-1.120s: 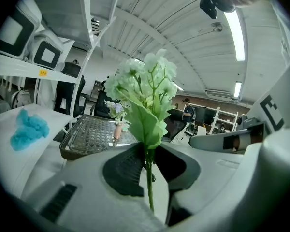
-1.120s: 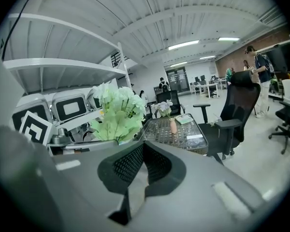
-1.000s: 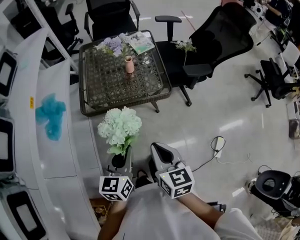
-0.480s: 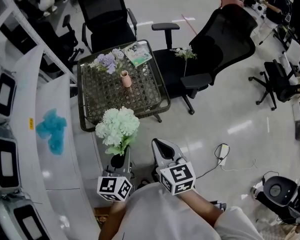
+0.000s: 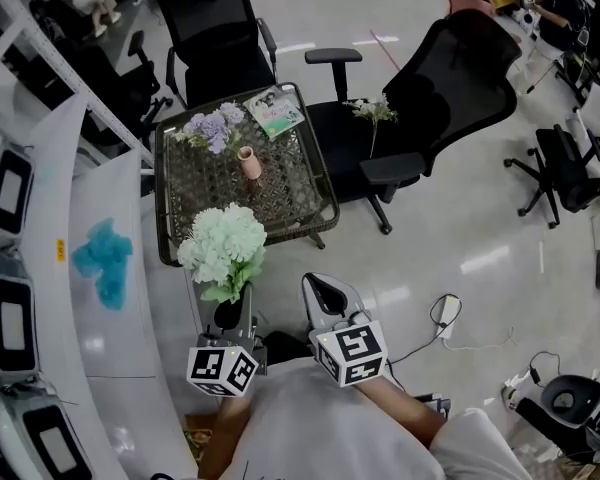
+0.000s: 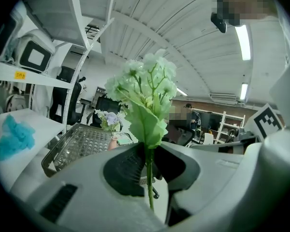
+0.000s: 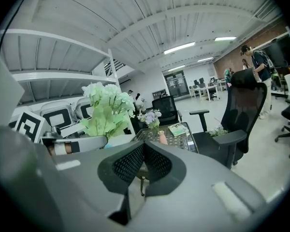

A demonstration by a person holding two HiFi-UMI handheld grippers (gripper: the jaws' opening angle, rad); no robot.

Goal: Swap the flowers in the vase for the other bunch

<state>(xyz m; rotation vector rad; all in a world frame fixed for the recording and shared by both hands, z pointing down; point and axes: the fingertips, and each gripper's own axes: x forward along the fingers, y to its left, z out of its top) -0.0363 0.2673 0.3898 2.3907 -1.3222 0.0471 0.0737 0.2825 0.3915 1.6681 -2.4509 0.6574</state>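
Around the table: A pink vase (image 5: 247,162) is standing upright near the middle of the low woven table (image 5: 285,203). A purple flower bunch (image 5: 210,128) is lying at the table's far left corner, apart from the vase, and a booklet (image 5: 275,111) is lying at the far right corner.
Beside the table: A black office chair (image 5: 450,78) is standing just to the table's right, with a small white sprig (image 5: 370,110) resting on its seat. A second black chair (image 5: 215,28) is standing behind the table.
In the way: The pale green bunch (image 5: 223,248) I am carrying is covering part of the table's near left edge in the head view.
Left claw: My left gripper (image 6: 147,161) is pinching narrowly on the pale green bunch's thin stem, holding it upright just short of the table's near edge.
Right claw: My right gripper (image 7: 142,161) is pressing its jaws fully together, empty, and pointing toward the table.
Surface: The table top is showing an open weave inside a dark frame.
Room: A white shelf (image 5: 120,308) is running along the table's left side, with a teal cloth (image 5: 100,253) lying on it. Glossy pale floor (image 5: 480,218) is spreading to the table's right, with a cable (image 5: 420,326) trailing across it.
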